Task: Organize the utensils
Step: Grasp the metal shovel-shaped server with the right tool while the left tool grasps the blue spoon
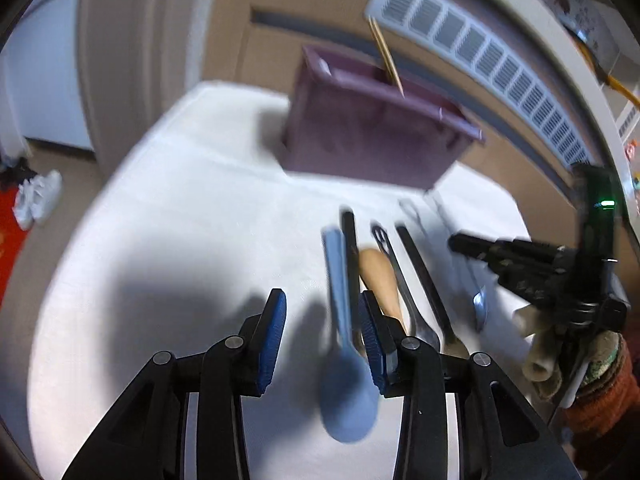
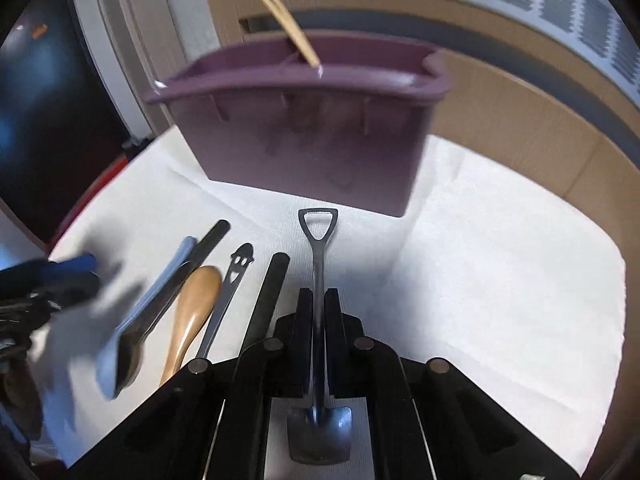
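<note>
My right gripper (image 2: 319, 298) is shut on the thin shaft of a small metal shovel-shaped spoon (image 2: 318, 224), whose blade (image 2: 320, 436) lies under the jaws on the white cloth. My left gripper (image 1: 322, 296) is open around a light blue spoon (image 1: 346, 392) that lies nearer its right pad. A purple divided caddy (image 2: 304, 128) stands behind the utensils with wooden chopsticks (image 2: 290, 28) leaning in it. It also shows in the left wrist view, where the caddy (image 1: 360, 132) sits beyond the row and the right gripper (image 1: 456, 242) is at the right.
In a row on the white cloth (image 2: 500, 280) lie a black-handled spoon (image 2: 212, 236), a wooden handle (image 2: 196, 308), a ghost-face metal handle (image 2: 240, 264) and another black handle (image 2: 272, 292). Cardboard (image 2: 520, 128) and a wall vent (image 1: 480, 52) stand behind. White shoes (image 1: 38, 200) lie on the floor.
</note>
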